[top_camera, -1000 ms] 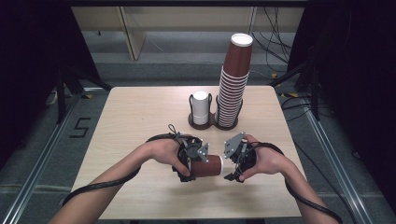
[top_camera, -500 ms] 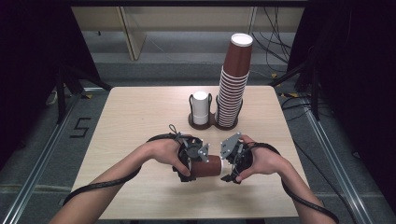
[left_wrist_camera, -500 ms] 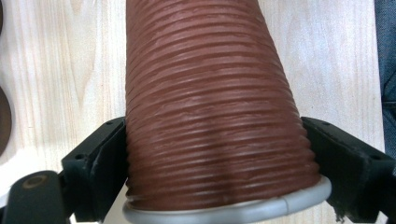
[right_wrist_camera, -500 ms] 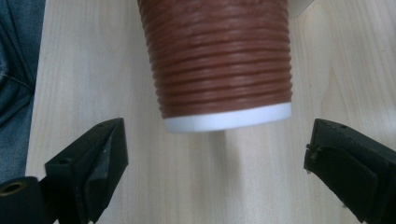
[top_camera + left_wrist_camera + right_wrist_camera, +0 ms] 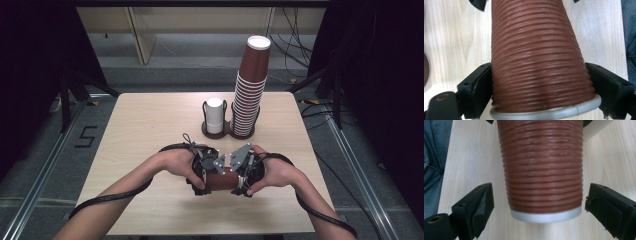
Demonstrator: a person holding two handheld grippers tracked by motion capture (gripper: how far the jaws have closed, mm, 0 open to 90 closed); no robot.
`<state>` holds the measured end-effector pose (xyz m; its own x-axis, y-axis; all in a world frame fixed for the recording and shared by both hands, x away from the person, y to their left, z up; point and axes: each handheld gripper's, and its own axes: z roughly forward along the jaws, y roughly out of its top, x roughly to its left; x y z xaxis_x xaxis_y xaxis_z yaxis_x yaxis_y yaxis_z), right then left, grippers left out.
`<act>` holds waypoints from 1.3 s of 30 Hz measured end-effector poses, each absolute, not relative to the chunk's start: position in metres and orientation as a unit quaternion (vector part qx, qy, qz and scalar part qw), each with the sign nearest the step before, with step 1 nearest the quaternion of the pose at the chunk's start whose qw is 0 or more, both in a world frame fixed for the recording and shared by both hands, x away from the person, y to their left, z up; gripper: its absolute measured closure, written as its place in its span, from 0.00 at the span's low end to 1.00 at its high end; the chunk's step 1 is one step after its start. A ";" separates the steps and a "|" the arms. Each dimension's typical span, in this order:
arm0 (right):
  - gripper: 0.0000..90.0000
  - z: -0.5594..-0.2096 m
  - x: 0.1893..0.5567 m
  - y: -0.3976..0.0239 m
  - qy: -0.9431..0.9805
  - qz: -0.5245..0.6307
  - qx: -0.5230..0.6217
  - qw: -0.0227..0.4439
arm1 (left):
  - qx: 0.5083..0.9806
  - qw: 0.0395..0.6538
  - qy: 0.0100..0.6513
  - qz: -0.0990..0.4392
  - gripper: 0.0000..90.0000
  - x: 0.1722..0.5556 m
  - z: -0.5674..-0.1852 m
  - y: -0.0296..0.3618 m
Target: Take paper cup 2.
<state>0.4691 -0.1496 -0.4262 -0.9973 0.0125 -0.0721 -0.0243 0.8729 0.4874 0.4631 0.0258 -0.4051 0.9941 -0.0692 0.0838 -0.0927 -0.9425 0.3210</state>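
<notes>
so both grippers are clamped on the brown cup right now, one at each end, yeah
Not quite. The left gripper is clamped on the brown cup near its rim, its jaws pressed against the ribbed sides. The right gripper is not: the right gripper view shows open space between each jaw and the cup's narrow end. Its jaws have just been closing, with the cup between them.

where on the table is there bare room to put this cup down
Free: the table's left half, left of the cup holder, and the right strip beside the cup stack. Crowded: front centre, around the held cup.
</notes>
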 end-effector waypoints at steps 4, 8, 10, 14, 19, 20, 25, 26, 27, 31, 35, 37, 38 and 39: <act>0.11 -0.428 0.469 -0.147 0.966 0.257 -0.003 0.038 | 0.984 0.175 -0.033 0.030 0.14 0.461 -0.406 0.026; 0.14 -0.428 0.468 -0.145 0.965 0.259 0.002 0.033 | 0.983 0.179 -0.023 0.030 0.14 0.460 -0.406 0.027; 0.16 -0.428 0.468 -0.144 0.965 0.261 0.000 0.034 | 0.984 0.168 -0.046 0.034 0.14 0.462 -0.404 0.026; 0.17 -0.430 0.469 -0.143 0.964 0.265 -0.007 0.033 | 0.983 0.174 -0.044 0.035 0.14 0.461 -0.402 0.025; 0.19 -0.431 0.467 -0.144 0.966 0.258 0.006 0.024 | 0.983 0.172 -0.048 0.034 0.14 0.462 -0.400 0.026; 0.21 -0.431 0.467 -0.144 0.965 0.261 0.003 0.025 | 0.983 0.173 -0.048 0.033 0.14 0.462 -0.401 0.026; 0.26 -0.432 0.467 -0.144 0.966 0.260 0.004 0.019 | 0.982 0.176 -0.049 0.036 0.14 0.461 -0.401 0.025; 0.26 -0.432 0.467 -0.144 0.966 0.259 0.005 0.019 | 0.982 0.177 -0.049 0.036 0.14 0.461 -0.401 0.025; 0.26 -0.432 0.465 -0.144 0.967 0.253 0.021 0.018 | 0.982 0.177 -0.050 0.038 0.14 0.461 -0.401 0.025; 0.27 -0.435 0.467 -0.143 0.966 0.259 0.000 0.022 | 0.982 0.179 -0.049 0.038 0.13 0.461 -0.401 0.025; 0.27 -0.436 0.468 -0.143 0.963 0.265 -0.017 0.035 | 0.982 0.179 -0.054 0.039 0.11 0.461 -0.401 0.026; 0.27 -0.435 0.468 -0.145 0.963 0.268 -0.011 0.039 | 0.981 0.184 -0.055 0.040 0.10 0.461 -0.401 0.027; 0.27 -0.435 0.469 -0.145 0.961 0.273 -0.025 0.049 | 0.980 0.187 -0.057 0.042 0.09 0.461 -0.402 0.027; 0.27 -0.436 0.469 -0.145 0.960 0.275 -0.025 0.050 | 0.978 0.191 -0.064 0.052 0.08 0.460 -0.401 0.028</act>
<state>0.4690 -0.1453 -0.4356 -0.9938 -0.0209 -0.1089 -0.0754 0.8476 0.5252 0.4605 0.0278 -0.4015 0.9865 -0.1052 0.1255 -0.1447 -0.9188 0.3672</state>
